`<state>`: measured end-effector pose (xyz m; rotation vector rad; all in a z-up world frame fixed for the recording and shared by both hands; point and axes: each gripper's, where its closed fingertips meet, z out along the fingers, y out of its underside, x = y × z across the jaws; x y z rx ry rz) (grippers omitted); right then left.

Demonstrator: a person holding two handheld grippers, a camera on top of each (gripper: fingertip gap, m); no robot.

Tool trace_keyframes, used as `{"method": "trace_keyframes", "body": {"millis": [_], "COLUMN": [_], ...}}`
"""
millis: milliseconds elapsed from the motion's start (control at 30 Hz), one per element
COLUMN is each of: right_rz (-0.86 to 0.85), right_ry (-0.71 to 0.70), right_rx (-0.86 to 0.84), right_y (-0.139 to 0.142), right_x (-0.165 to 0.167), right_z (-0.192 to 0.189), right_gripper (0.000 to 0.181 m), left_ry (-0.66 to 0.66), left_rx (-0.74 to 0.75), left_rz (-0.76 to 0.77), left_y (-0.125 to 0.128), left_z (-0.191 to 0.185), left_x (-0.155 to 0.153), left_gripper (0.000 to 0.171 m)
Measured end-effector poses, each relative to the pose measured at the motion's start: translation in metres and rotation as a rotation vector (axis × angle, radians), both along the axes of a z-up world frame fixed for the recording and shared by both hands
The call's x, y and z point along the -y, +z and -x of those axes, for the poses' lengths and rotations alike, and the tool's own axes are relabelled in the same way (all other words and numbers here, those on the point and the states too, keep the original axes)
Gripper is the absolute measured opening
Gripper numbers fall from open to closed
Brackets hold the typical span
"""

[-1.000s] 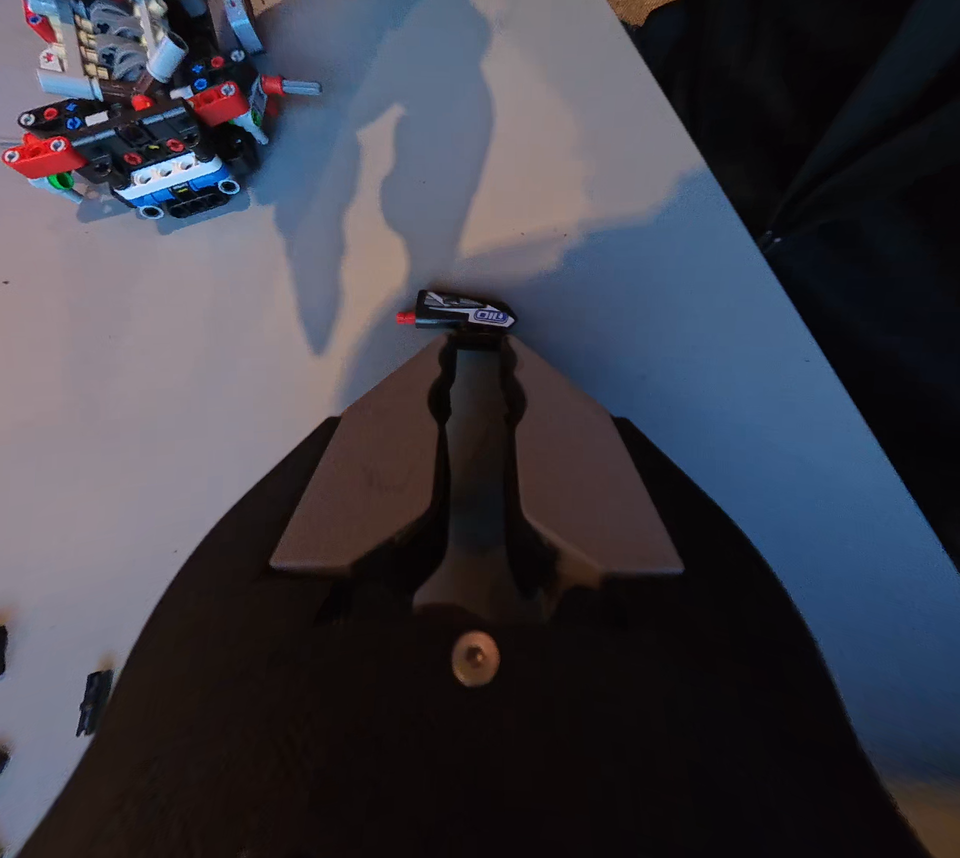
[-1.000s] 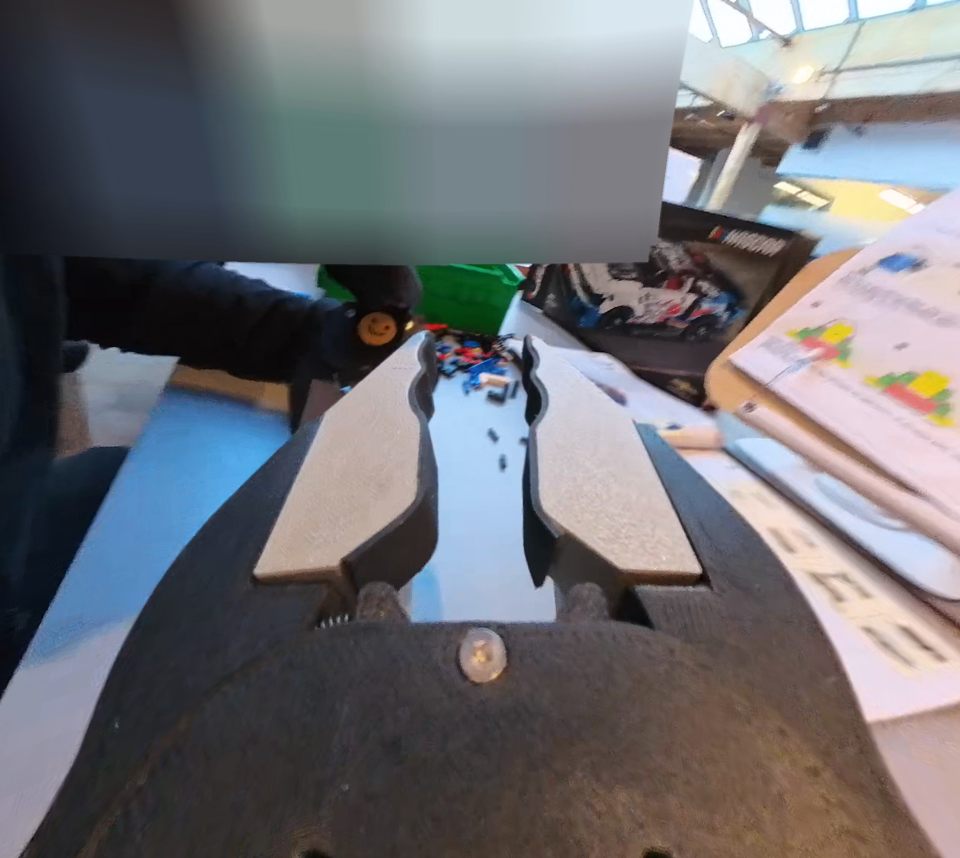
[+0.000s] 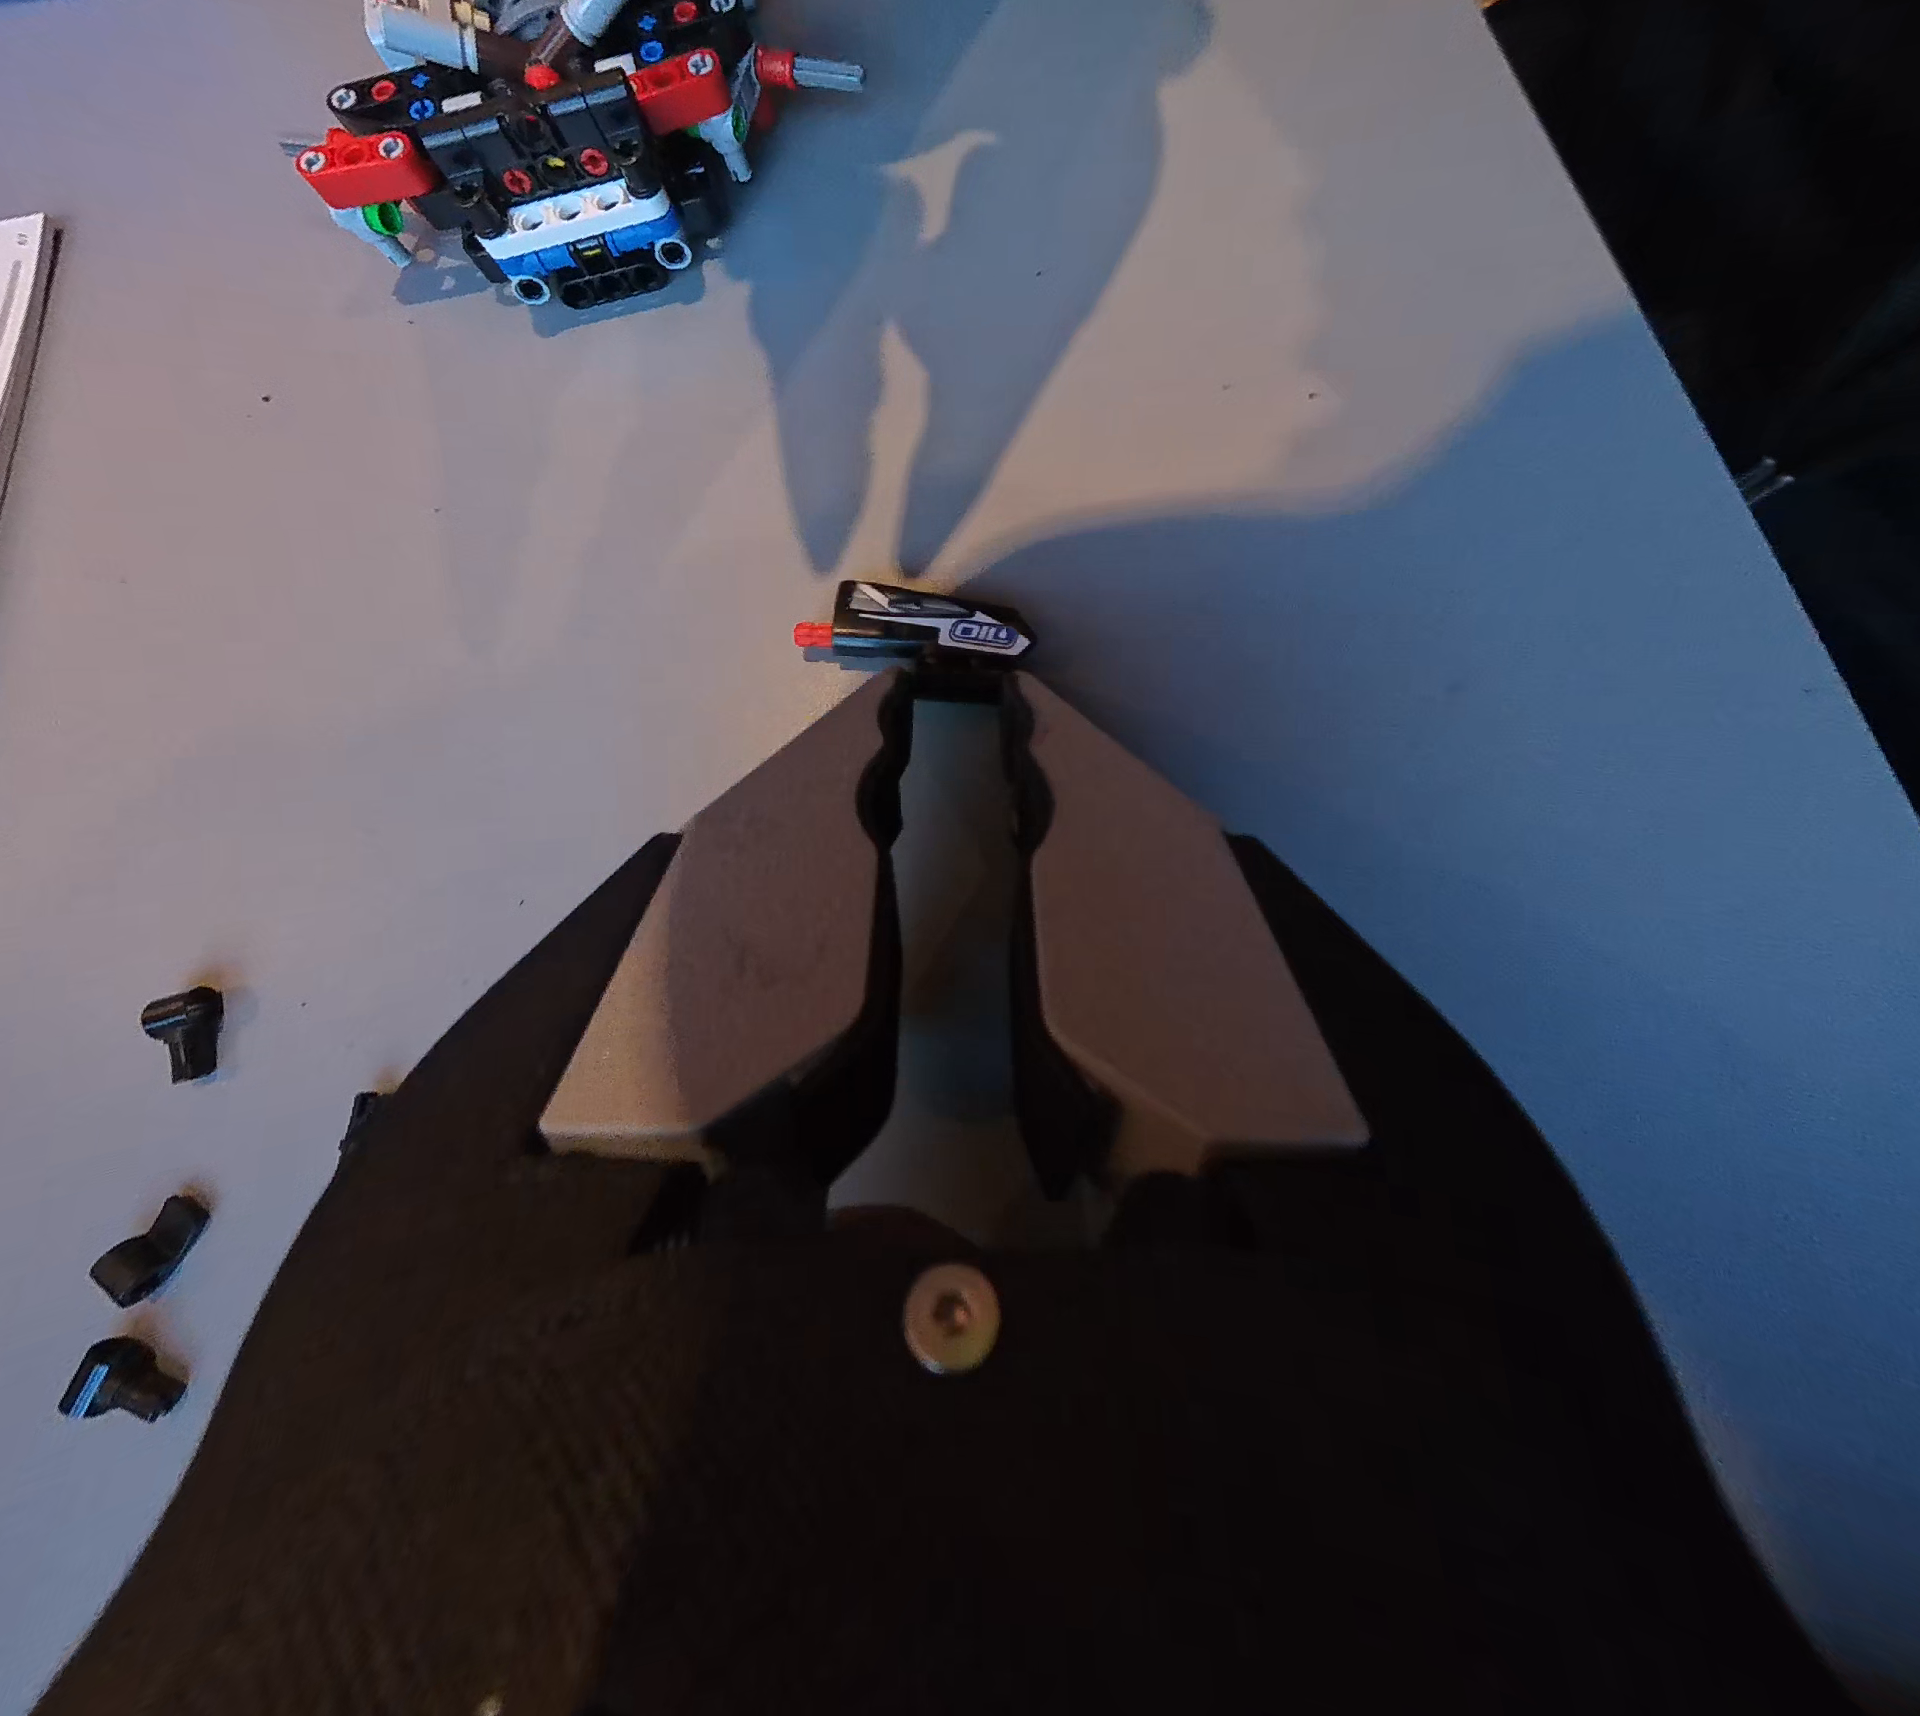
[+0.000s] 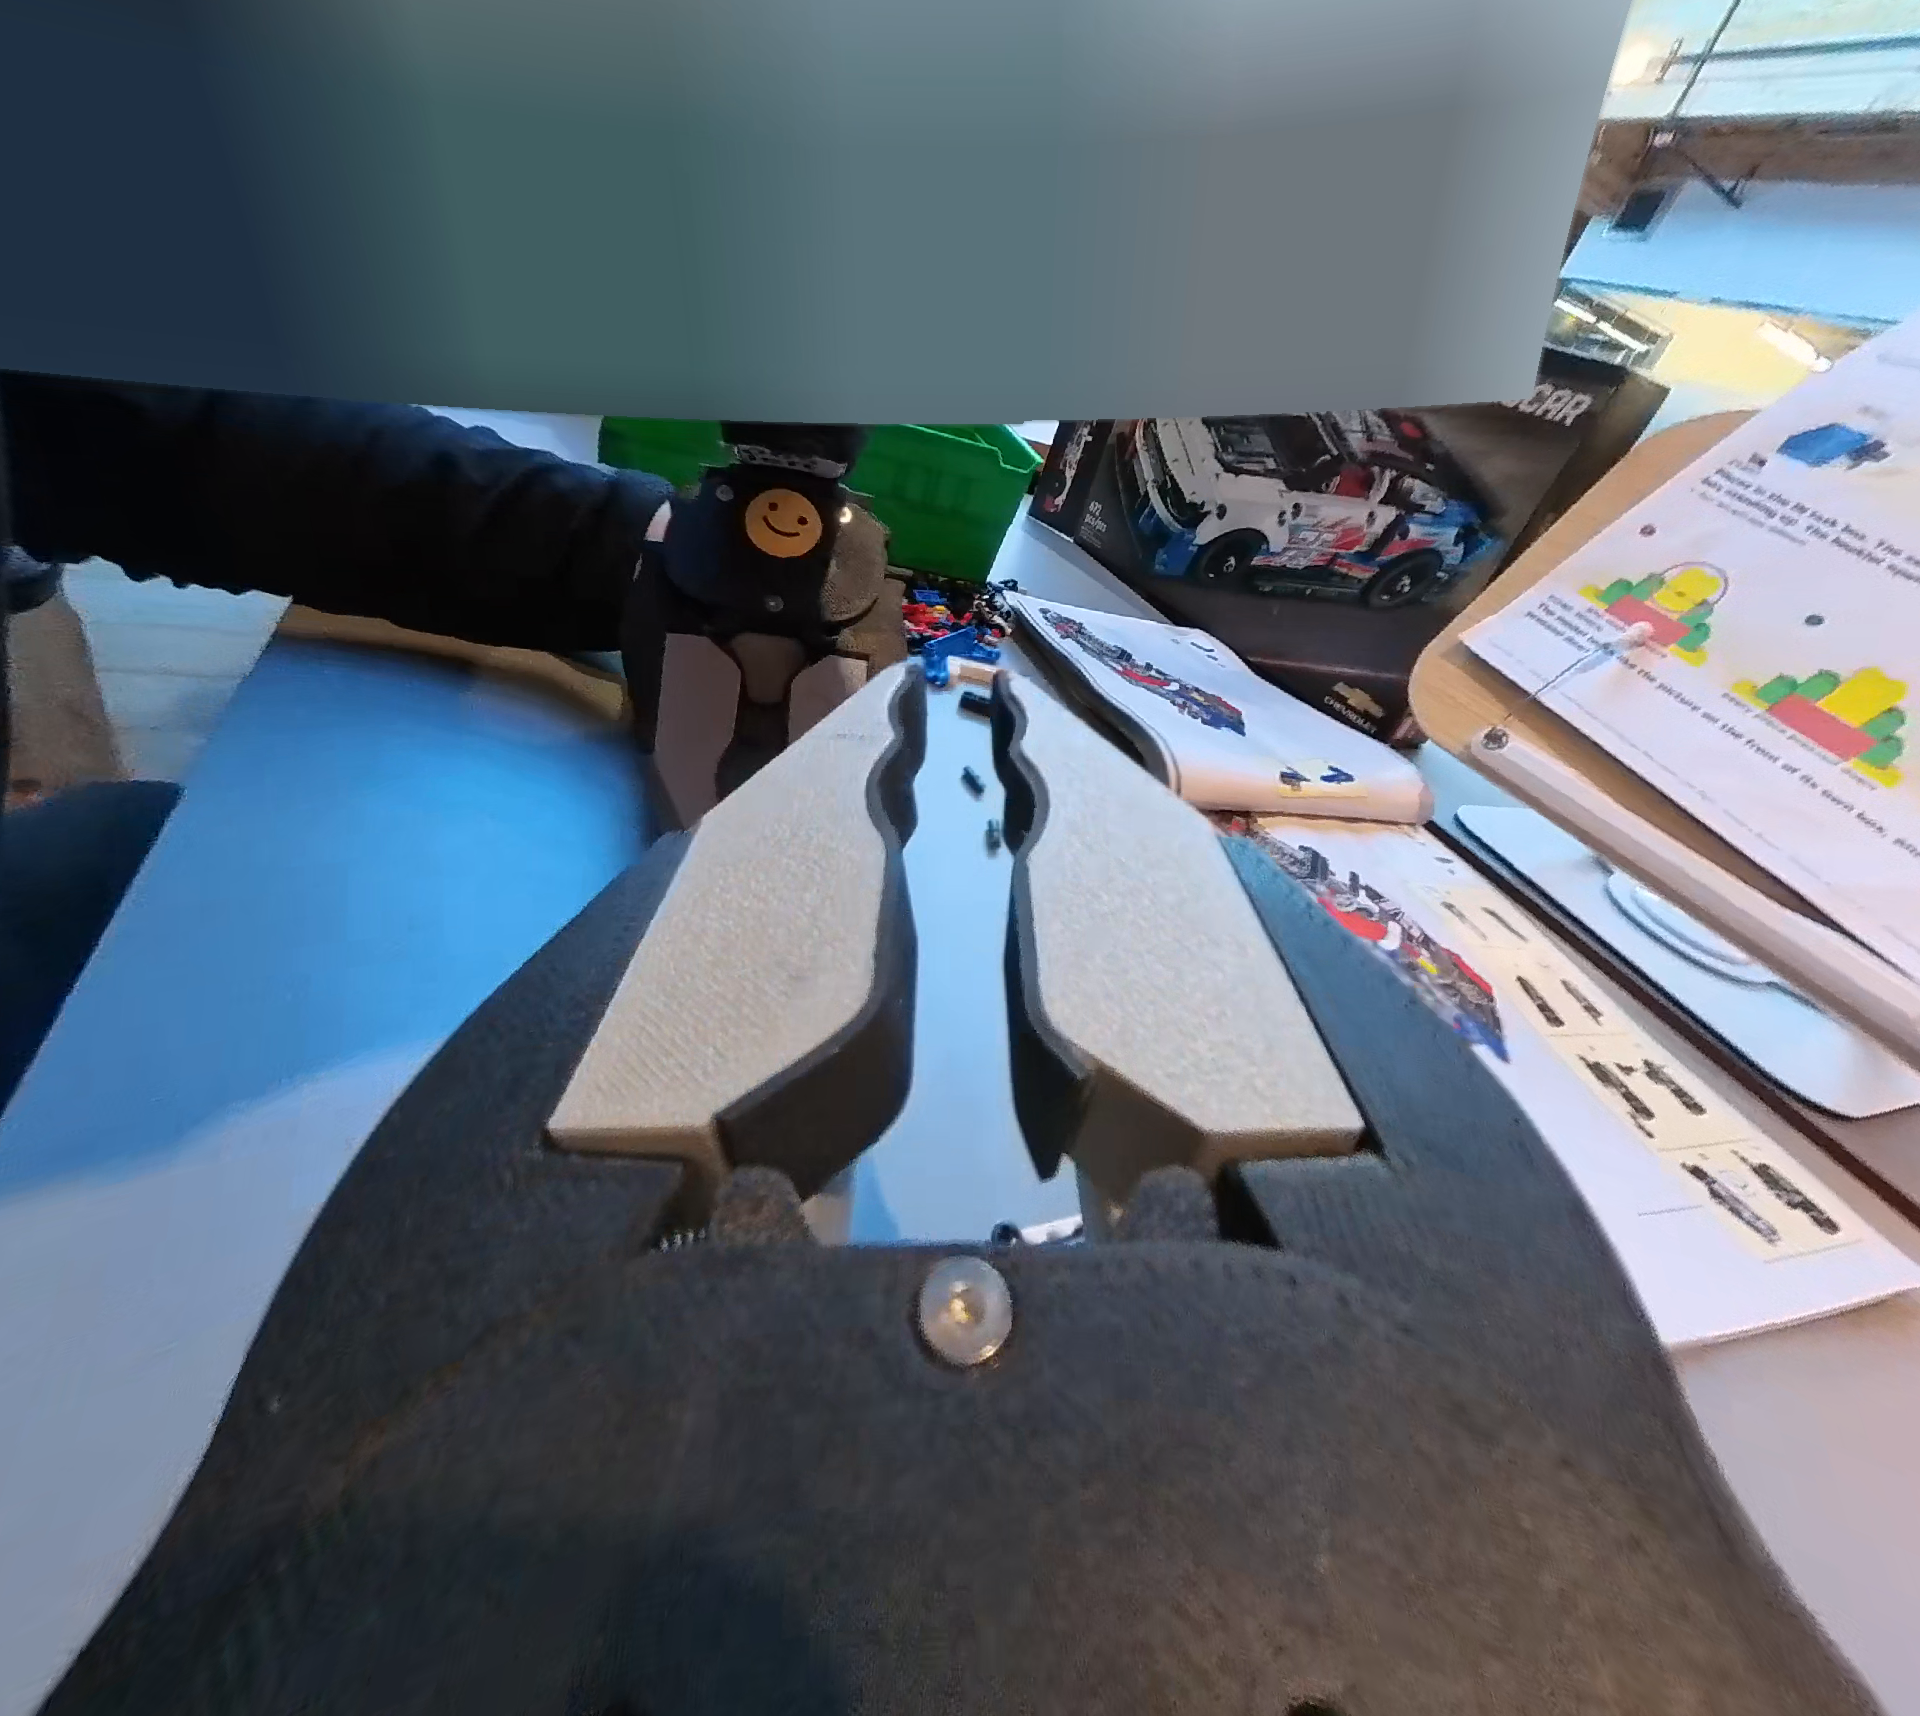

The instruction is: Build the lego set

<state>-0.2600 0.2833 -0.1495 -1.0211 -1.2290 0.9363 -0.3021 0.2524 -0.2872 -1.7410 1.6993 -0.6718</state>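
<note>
My left gripper (image 3: 956,692) is shut on a small black lego panel (image 3: 935,630) with a white-and-blue sticker and a red pin at its left end. It holds the panel just above the grey table (image 3: 1299,731). The part-built lego model (image 3: 540,108), black, red, grey and blue, stands at the far left of the table. My right gripper (image 4: 958,710) is slightly open and empty, raised above the table. The left gripper (image 4: 764,710) also shows in the right wrist view, held by a dark-sleeved arm (image 4: 312,513).
Three small black pieces (image 3: 182,1027) lie at the near left. The table's edge (image 3: 1538,139) runs down the right. A car-picture box (image 4: 1330,523), a booklet (image 4: 1195,721), a green bin (image 4: 935,482), loose pieces (image 4: 956,617) and a propped instruction sheet (image 4: 1714,648) lie ahead of the right gripper. Tip to tip, the grippers are about 15 cm apart.
The left gripper has drawn back with the panel, so the model sits nearer the view's middle. The right gripper's fingers have narrowed and it has shifted toward the left gripper.
</note>
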Motion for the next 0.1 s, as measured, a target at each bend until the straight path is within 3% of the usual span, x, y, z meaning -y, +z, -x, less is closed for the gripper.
{"method": "trace_keyframes", "body": {"millis": [100], "right_rz": [-0.014], "right_ry": [-0.014], "right_rx": [-0.015], "right_y": [0.0039], "right_x": [-0.0016], "right_z": [-0.003], "right_gripper": [0.008], "left_ry": [0.001], "left_rx": [0.0], "left_rz": [0.002], "left_y": [0.0], "left_z": [0.0], "left_x": [-0.0001], "left_gripper": [0.013]}}
